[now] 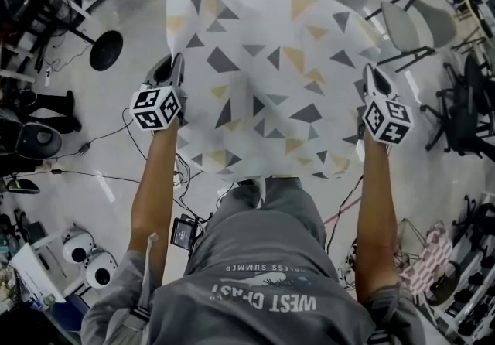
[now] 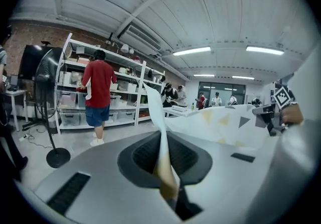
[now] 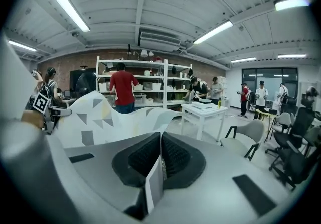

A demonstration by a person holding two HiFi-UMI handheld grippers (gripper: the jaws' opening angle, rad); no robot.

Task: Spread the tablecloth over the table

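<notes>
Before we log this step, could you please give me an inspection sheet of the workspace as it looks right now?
Surface: no table top seen; the cloth hides whatever lies below it.
Job's things: tablecloth, white with triangles, held spread out by its left and right edges.
Clutter: two white round devices at lower left.
Grippers: left gripper and right gripper each shut on the tablecloth, cloth pinched between the fingers.
Cables: black cables trail over the floor at left.
Surroundings: fan base, grey chair, shelves, person in a red shirt.
</notes>
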